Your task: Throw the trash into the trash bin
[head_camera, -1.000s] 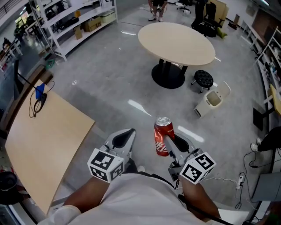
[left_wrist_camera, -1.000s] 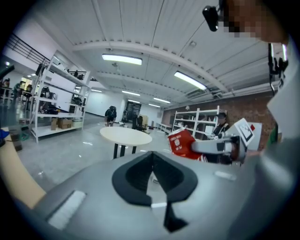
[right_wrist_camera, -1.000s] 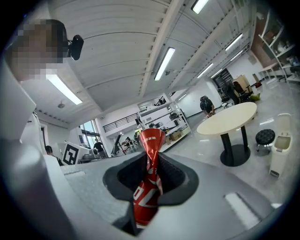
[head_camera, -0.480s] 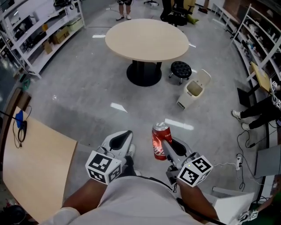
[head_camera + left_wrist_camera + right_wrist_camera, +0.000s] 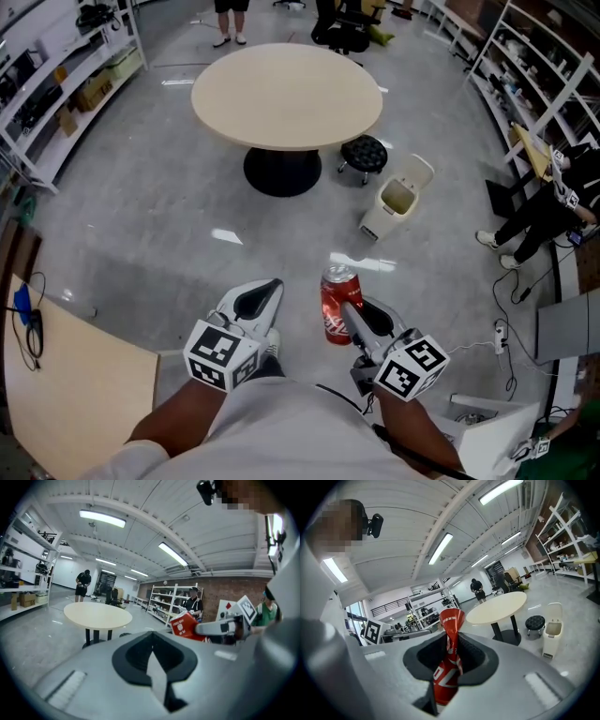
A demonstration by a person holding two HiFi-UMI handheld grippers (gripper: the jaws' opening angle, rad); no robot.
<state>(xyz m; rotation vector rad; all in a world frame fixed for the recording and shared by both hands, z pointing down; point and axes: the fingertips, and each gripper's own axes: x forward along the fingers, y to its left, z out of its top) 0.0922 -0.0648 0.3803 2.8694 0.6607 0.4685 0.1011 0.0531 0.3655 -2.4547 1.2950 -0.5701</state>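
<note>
A crushed red soda can (image 5: 337, 302) stands upright between the pads of my right gripper (image 5: 351, 317), which is shut on it; in the right gripper view the can (image 5: 448, 663) is pinched flat at its middle. The left gripper (image 5: 255, 302) hangs beside it to the left, jaws together and holding nothing. In the left gripper view its jaws (image 5: 153, 660) meet along a seam, and the can (image 5: 186, 626) shows to the right. A cream trash bin (image 5: 392, 208) with its lid up stands on the floor ahead, slightly right, also seen as the bin (image 5: 552, 639).
A round beige table (image 5: 286, 91) on a black pedestal stands beyond the bin, with a black stool (image 5: 363, 154) beside it. Shelving lines both sides. A person (image 5: 539, 220) sits at the right. A wooden tabletop (image 5: 70, 384) lies at lower left. Cables (image 5: 502, 337) lie on the floor at right.
Both grippers have travelled forward across the floor with the can still held. The bin and round table have shifted left and closer in the head view; the wooden tabletop has slid off left.
</note>
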